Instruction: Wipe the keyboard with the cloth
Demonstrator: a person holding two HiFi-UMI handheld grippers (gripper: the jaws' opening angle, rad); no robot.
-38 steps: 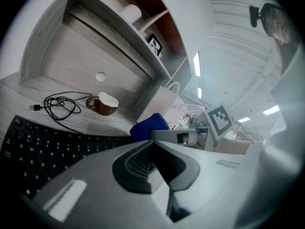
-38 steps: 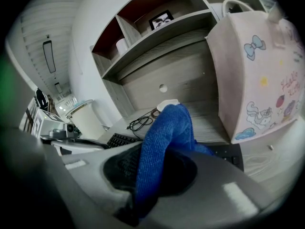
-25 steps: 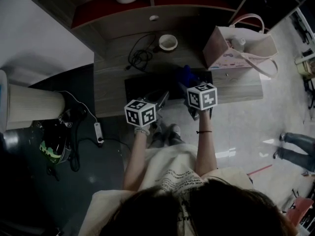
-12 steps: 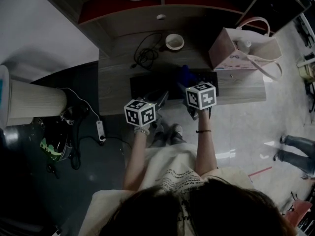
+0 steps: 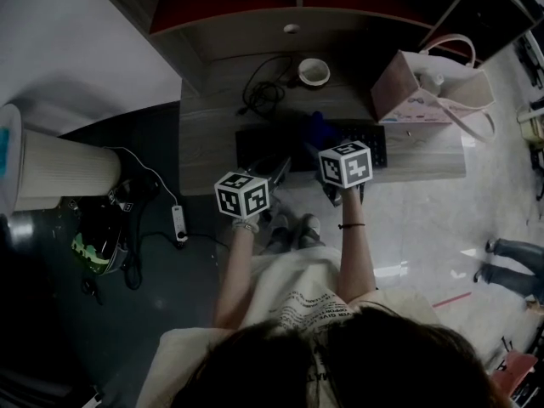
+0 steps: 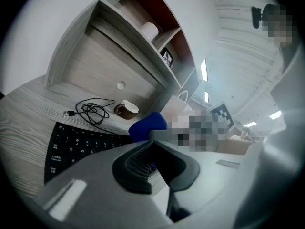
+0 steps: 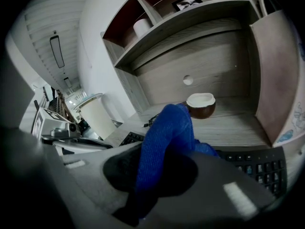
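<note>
The grey-wood desk (image 5: 208, 138) before me lay at 12 o'clock, its hutch (image 5: 255, 41) rising behind with red-backed shelves. A white wall (image 5: 76, 41) ran at 10 o'clock. The floor (image 5: 161, 304) was dark at 8 o'clock, pale and glossy at 3. Strip lights (image 6: 204, 69) glowed overhead.

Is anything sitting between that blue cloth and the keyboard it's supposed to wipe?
Nothing visible. The right tool grips the blue cloth right at the keyboard; the cable and bowl lie behind it, out of the way.
</note>
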